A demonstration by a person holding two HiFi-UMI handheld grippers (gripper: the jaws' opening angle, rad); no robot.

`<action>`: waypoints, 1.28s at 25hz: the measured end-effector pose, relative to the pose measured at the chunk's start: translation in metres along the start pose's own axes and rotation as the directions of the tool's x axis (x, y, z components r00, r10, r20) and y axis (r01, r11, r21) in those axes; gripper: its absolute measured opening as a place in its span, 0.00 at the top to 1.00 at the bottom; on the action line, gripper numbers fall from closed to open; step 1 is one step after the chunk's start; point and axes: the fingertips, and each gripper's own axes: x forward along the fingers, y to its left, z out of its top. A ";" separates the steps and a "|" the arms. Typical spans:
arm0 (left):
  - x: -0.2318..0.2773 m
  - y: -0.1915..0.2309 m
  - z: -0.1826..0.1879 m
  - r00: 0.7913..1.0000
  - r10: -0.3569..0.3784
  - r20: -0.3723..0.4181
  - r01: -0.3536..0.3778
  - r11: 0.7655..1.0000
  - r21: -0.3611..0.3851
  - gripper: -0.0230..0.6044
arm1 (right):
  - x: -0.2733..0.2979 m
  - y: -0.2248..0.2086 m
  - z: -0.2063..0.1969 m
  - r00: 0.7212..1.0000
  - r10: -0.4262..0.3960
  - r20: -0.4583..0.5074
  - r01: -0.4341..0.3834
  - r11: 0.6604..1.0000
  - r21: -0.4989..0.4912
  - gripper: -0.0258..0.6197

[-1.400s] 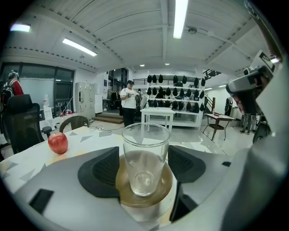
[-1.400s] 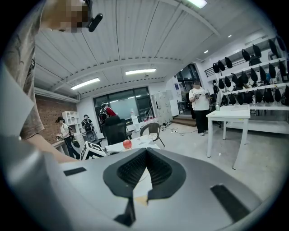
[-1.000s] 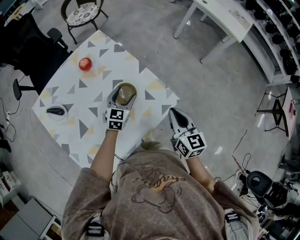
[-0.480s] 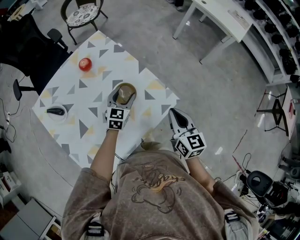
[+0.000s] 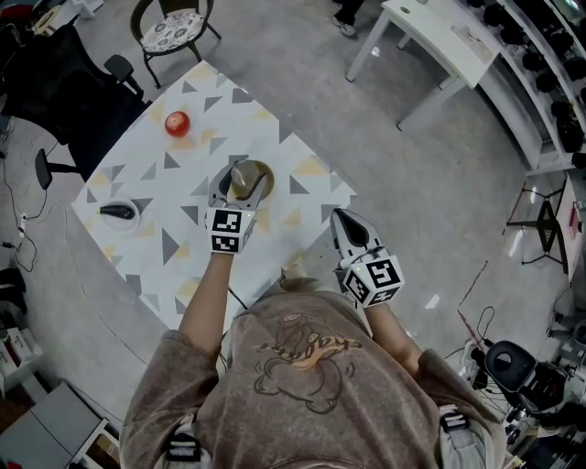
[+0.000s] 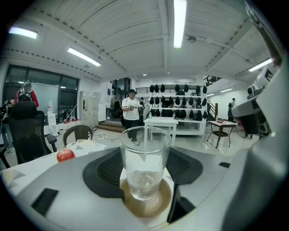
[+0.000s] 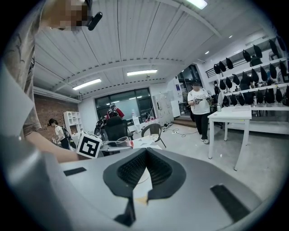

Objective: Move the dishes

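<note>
A clear empty glass (image 6: 144, 164) stands on a brown saucer (image 6: 146, 205) near the right corner of the triangle-patterned table (image 5: 183, 247). My left gripper (image 5: 241, 183) reaches over the table, its jaws closed against both sides of the saucer (image 5: 261, 171); the glass (image 5: 242, 180) rises between them. My right gripper (image 5: 341, 218) hangs off the table's right edge over the floor, shut and empty, as the right gripper view also shows (image 7: 135, 198). A small white dish (image 5: 119, 213) holding a dark object sits at the table's left.
A red apple (image 5: 177, 123) lies on the far part of the table, also seen as the apple (image 6: 66, 154). A chair (image 5: 171, 27) stands beyond the table. A white desk (image 5: 439, 37) is at the upper right, a dark office chair (image 5: 55, 82) to the left.
The head view has shifted slightly. Both grippers, the glass and the saucer keep the same places relative to the table.
</note>
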 end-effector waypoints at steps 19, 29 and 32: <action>-0.094 0.068 0.007 0.973 0.229 0.027 -0.227 0.973 -0.038 0.51 | 0.032 0.042 -0.002 0.986 0.163 -0.030 -0.164 0.986 -0.035 0.95; -0.107 0.091 -0.029 0.957 0.291 -0.017 -0.291 0.955 -0.048 0.51 | 0.041 0.052 -0.008 0.979 0.196 -0.054 -0.199 0.979 -0.041 0.95; -0.102 0.094 -0.042 0.955 0.294 -0.036 -0.295 0.954 -0.056 0.51 | 0.041 0.049 -0.009 0.980 0.191 -0.059 -0.193 0.980 -0.039 0.95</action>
